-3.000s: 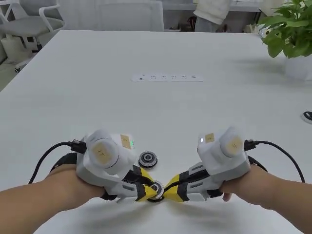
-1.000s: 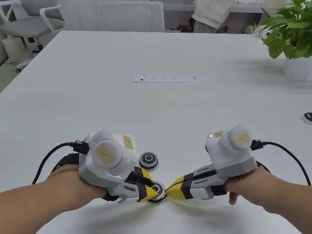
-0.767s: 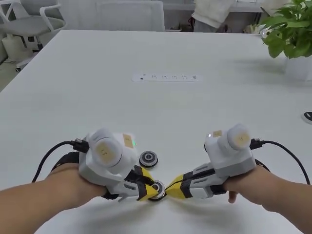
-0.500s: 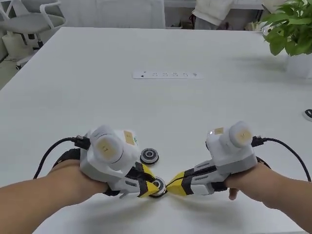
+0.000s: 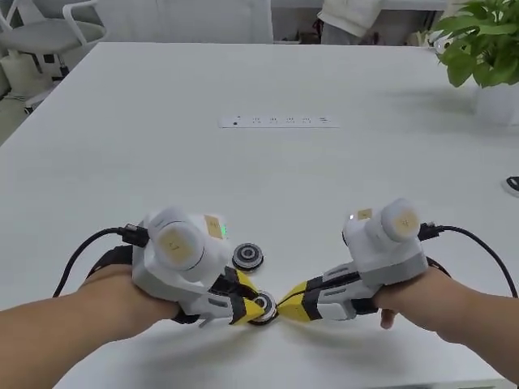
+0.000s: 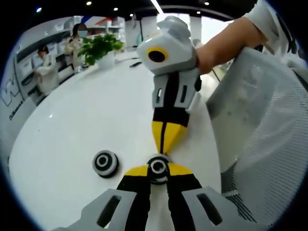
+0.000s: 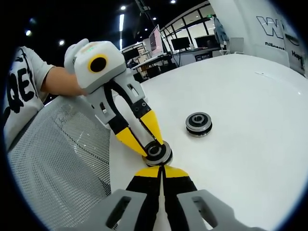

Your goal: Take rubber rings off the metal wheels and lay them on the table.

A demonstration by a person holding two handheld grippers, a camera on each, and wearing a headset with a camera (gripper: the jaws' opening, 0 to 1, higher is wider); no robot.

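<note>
Now left gripper (image 6: 157, 171) pinches black-ringed silver wheel (image 7: 158, 153) — right gripper (image 7: 163, 169) jaws pressed together.

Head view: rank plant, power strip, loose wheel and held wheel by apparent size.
1. plant, though cropped by the frame edge
2. power strip
3. loose wheel
4. held wheel: looks smaller, but the jaws cover part of it, so it is likely a tie with the loose wheel.

Head view looks down; opposed gripper views closely share the wheel (image 6: 158, 166).
</note>
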